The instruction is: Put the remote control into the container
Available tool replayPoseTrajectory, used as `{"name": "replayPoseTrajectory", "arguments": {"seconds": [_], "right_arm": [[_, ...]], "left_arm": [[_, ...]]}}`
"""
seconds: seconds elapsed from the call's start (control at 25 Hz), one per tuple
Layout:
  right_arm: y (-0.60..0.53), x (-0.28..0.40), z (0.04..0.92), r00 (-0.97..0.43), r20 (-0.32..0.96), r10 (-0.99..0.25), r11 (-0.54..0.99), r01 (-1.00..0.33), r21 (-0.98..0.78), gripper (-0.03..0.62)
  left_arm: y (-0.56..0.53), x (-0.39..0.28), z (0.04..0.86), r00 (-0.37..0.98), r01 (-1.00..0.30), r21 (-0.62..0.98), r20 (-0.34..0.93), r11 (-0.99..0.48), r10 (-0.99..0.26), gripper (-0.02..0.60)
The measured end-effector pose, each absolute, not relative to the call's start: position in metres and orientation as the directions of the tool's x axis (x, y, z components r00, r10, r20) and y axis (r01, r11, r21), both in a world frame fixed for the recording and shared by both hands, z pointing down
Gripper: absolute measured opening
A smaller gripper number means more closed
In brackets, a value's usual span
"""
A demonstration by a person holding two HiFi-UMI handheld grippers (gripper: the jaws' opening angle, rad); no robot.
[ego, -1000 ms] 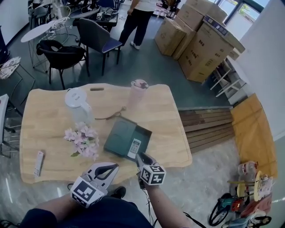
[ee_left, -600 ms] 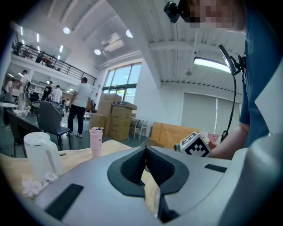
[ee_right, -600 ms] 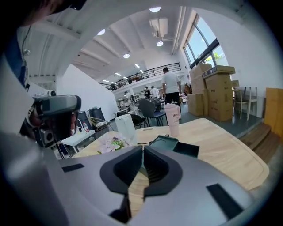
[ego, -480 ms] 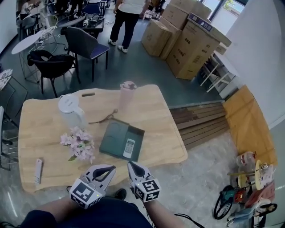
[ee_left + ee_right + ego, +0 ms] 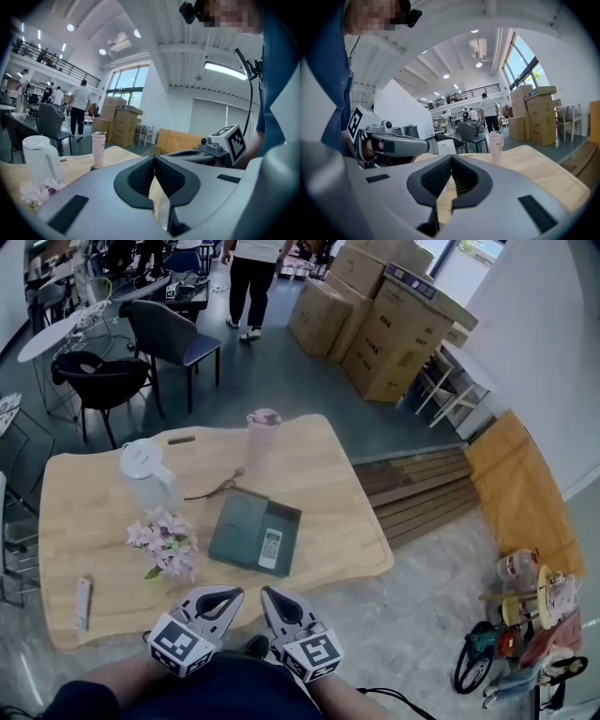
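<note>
The left claw [image 5: 217, 594] and the right claw [image 5: 272, 596] are side by side before the near edge of the table [image 5: 347, 521]. Ahead of the right claw lies the container [image 5: 239, 521], with the remote control [image 5: 270, 548] in it. Ahead of the left claw are the flowers [image 5: 166, 545], just beside the container. The jug [image 5: 145, 470] and the bottle [image 5: 263, 439] stand further behind. A second remote [image 5: 82, 603] lies left of the left claw.
</note>
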State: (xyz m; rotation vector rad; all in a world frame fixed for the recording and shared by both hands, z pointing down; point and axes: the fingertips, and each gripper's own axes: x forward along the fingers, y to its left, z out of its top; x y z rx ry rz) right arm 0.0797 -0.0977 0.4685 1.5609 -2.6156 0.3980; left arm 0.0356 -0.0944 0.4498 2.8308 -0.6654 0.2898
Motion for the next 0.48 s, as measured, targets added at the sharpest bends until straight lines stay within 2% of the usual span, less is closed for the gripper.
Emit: {"name": "replayPoseTrajectory", "arguments": {"seconds": [0.48], "right_arm": [[-0.0864, 0.0718, 0.4616, -0.491, 0.174, -0.854, 0.465, -0.869, -0.169, 0.017]], "left_arm": [[-0.0898, 0.0365, 0.4487, 0.887, -0.437, 0.164, 0.238, -0.884, -0.395, 0.012]]}}
